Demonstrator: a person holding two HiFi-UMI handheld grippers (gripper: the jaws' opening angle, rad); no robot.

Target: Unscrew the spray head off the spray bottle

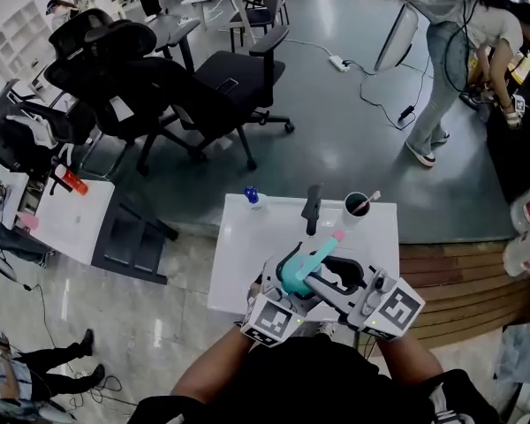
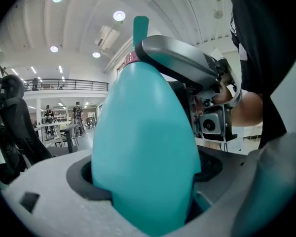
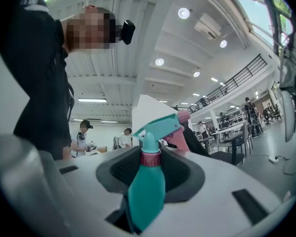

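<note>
I have the left gripper (image 2: 148, 191) clamped on the fat lower body of the teal spray bottle (image 1: 307, 265). In the left gripper view the body fills the space between the jaws and both sides press against it. The right gripper (image 3: 150, 172) sits just beside the left and reaches in higher up the same bottle. Its jaws stand at a middling width, closed round the red collar (image 3: 150, 158) at the base of the spray head (image 3: 160, 127). The head is on the bottle, and its pink nozzle (image 1: 338, 235) points away past both grippers' tips.

In the head view the bottle slants up and away from my operator's body. It is carried in the air between the two grippers, clear of the white desk (image 1: 247, 263) below them. Beyond the gripper tips, at the desk's far edge, stand a dark cup (image 1: 356, 207), a small blue-capped bottle (image 1: 253, 198) and a black upright object (image 1: 312, 208). All three are well apart from the grippers.
</note>
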